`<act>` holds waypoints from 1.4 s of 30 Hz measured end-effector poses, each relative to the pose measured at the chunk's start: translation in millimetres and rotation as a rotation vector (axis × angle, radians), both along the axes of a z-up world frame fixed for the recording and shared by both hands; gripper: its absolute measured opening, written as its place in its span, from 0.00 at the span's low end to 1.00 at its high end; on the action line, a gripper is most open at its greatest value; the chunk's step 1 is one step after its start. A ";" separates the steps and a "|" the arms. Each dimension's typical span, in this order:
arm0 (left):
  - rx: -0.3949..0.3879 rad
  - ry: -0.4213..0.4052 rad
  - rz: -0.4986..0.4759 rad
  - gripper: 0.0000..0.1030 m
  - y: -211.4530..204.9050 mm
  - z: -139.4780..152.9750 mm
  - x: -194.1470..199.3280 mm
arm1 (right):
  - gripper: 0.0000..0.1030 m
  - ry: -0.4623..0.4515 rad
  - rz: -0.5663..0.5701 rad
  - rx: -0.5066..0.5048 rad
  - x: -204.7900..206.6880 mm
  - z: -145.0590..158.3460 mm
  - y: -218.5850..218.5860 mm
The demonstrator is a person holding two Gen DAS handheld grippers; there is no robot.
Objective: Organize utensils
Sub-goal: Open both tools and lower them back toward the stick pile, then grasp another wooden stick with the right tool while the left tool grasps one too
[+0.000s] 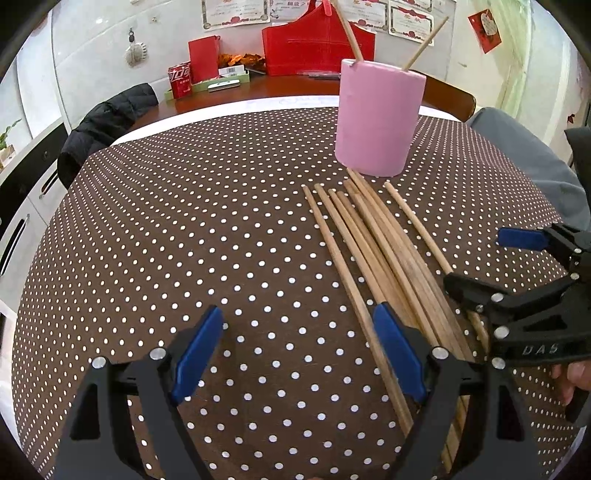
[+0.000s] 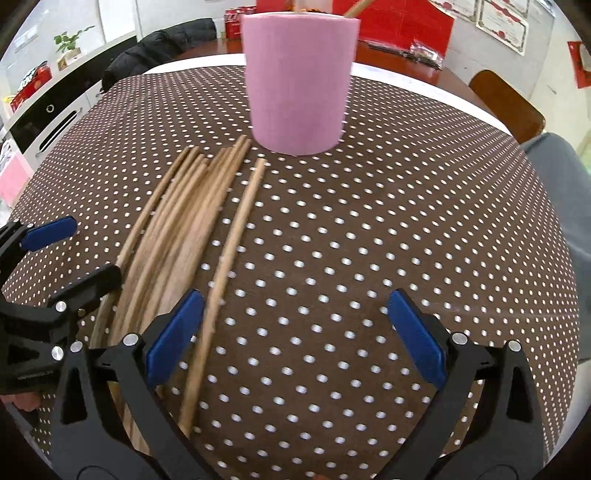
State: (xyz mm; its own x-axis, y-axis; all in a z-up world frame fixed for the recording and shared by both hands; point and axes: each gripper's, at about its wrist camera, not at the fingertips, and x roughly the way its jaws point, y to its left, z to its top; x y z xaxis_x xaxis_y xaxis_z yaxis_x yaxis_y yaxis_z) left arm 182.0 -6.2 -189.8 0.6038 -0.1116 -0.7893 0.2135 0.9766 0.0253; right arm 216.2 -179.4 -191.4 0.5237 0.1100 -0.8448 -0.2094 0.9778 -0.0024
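Observation:
Several wooden chopsticks [image 1: 376,243] [image 2: 184,214] lie side by side on the brown dotted tablecloth [image 1: 184,240], their tips toward a pink cup [image 1: 376,122] [image 2: 299,85]. One chopstick [image 1: 417,225] [image 2: 236,229] lies a little apart on the right of the bundle. Two more chopsticks [image 1: 349,33] stand in the cup. My left gripper [image 1: 299,350] [image 2: 74,254] is open low over the cloth, its right finger above the bundle's near ends. My right gripper [image 2: 295,325] [image 1: 476,258] is open too, and the separate chopstick runs just inside its left pad [image 2: 173,332].
Behind the cup are a red bag [image 1: 314,44], a red can [image 1: 180,79] and a green tray. A black jacket [image 1: 107,122] hangs over a chair at the left, and a wooden chair back [image 2: 506,107] stands at the right. A grey-clad limb of a person [image 1: 528,162] is at the table's right edge.

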 end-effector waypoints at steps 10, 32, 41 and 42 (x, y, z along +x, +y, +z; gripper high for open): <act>0.026 0.042 0.006 0.80 -4.3 -1.4 27.3 | 0.69 0.011 -0.001 0.018 16.0 6.1 -11.2; -0.224 -0.169 0.034 0.06 21.0 64.3 18.7 | 0.06 -0.146 0.060 0.363 -8.3 50.1 -38.3; -0.281 -0.372 -0.016 0.06 7.1 122.0 26.8 | 0.06 -0.282 0.029 0.489 -15.2 89.8 -60.7; -0.286 -0.390 -0.023 0.06 4.8 128.1 30.2 | 0.06 -0.297 0.025 0.494 -14.5 94.5 -63.5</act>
